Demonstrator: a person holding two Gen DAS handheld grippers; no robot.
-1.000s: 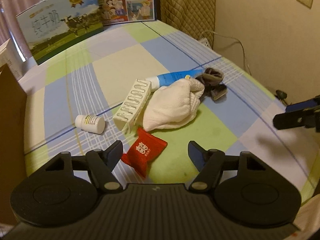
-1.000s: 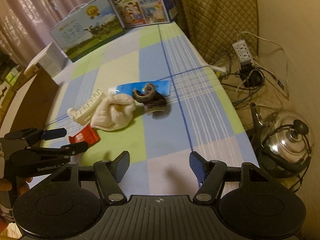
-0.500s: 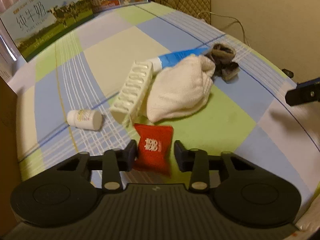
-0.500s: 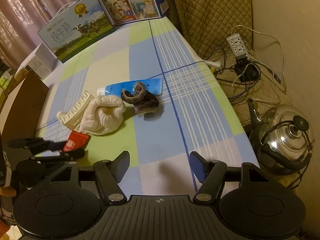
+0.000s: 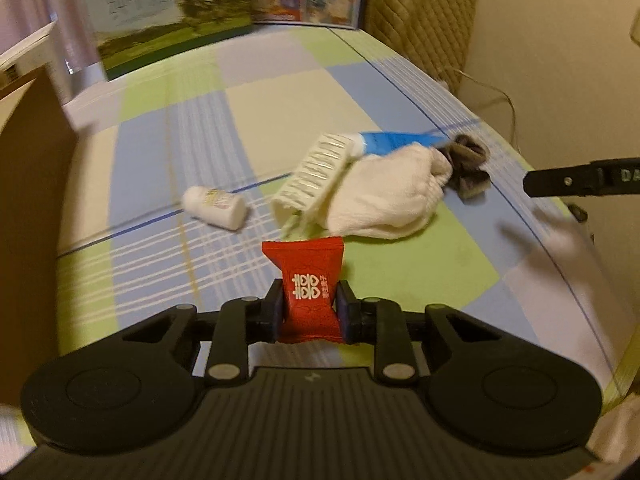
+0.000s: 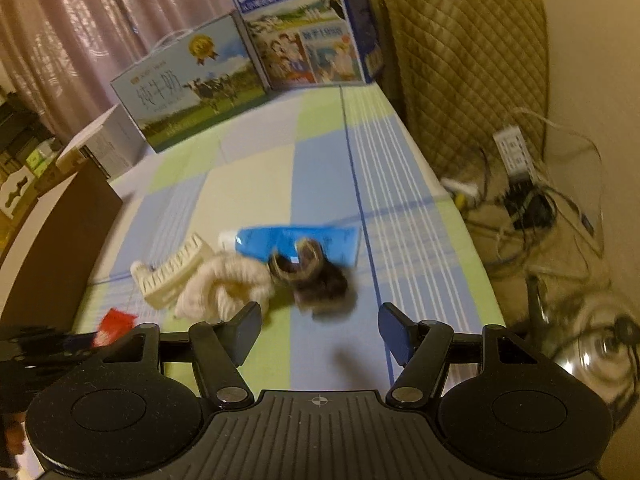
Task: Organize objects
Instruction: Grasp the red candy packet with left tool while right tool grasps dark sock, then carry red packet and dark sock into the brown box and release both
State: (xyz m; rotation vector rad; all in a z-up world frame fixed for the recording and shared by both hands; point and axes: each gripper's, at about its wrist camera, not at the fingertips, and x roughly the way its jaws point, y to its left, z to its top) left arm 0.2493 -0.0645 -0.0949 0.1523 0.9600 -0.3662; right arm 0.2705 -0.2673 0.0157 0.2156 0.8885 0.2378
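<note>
Red sachet (image 5: 308, 288) between left fingers (image 5: 274, 308)

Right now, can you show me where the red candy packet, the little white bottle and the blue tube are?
red candy packet (image 5: 306, 276), left wrist view, on its printed front.
little white bottle (image 5: 214, 207), left wrist view, on its label.
blue tube (image 6: 296, 238), right wrist view, on its flat blue body.

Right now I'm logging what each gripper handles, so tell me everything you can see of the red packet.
The red packet is a small glossy pillow-style wrapper, plastic or foil by its look, with white characters printed on its middle and flat crimped ends. The left gripper is shut on it, the pads pinching its waist from both sides, so the far end fans out wide towards the white comb. It points away from the camera, over the checked cloth. Whether it still touches the cloth cannot be told.
</note>
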